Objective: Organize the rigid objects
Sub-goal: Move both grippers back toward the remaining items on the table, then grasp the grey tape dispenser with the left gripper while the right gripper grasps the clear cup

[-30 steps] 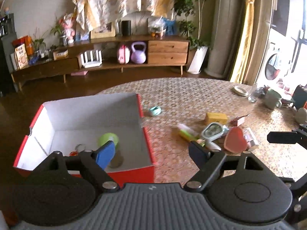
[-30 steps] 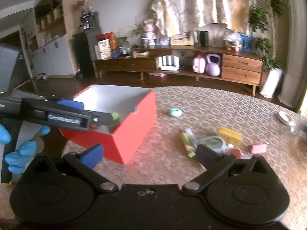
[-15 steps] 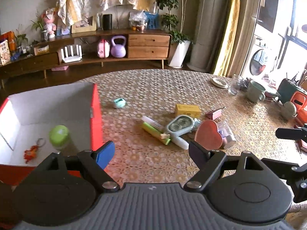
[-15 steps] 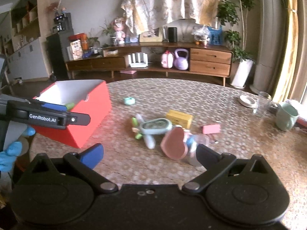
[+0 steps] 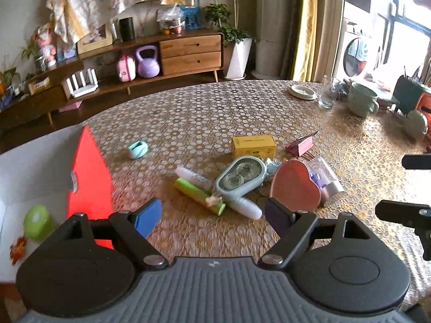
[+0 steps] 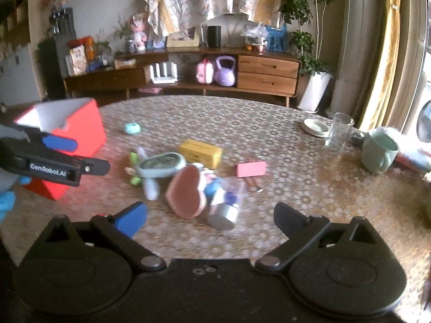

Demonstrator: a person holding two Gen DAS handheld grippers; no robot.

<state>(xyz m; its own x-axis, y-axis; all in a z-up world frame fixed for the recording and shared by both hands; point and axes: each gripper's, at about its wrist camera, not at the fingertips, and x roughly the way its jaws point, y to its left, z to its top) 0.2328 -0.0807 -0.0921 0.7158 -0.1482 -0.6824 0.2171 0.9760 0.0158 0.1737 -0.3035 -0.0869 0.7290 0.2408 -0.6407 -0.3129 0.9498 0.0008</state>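
A red box [image 5: 89,172] with a white inside stands at the table's left and holds a green ball [image 5: 37,222] and a small orange charm [image 5: 17,246]. A pile lies mid-table: a pink heart tin [image 5: 295,187], a pale blue case [image 5: 239,176], a green tube [image 5: 199,195], a white tube [image 5: 243,207] and a yellow box [image 5: 253,145]. My left gripper [image 5: 212,215] is open and empty, just short of the pile. My right gripper [image 6: 210,216] is open and empty, near the heart tin [image 6: 187,191]. The left gripper also shows in the right wrist view [image 6: 54,158].
A teal ring [image 5: 138,148] lies alone near the box. A pink eraser box [image 5: 301,145], a clear bag with small items [image 5: 323,177], a glass [image 5: 327,95], a saucer [image 5: 303,91] and a green mug [image 5: 362,102] are on the right. A sideboard stands behind.
Both grippers have swung right, away from the red box and toward the pile. The pile now sits closer and more central in both views. Both jaws stay open.
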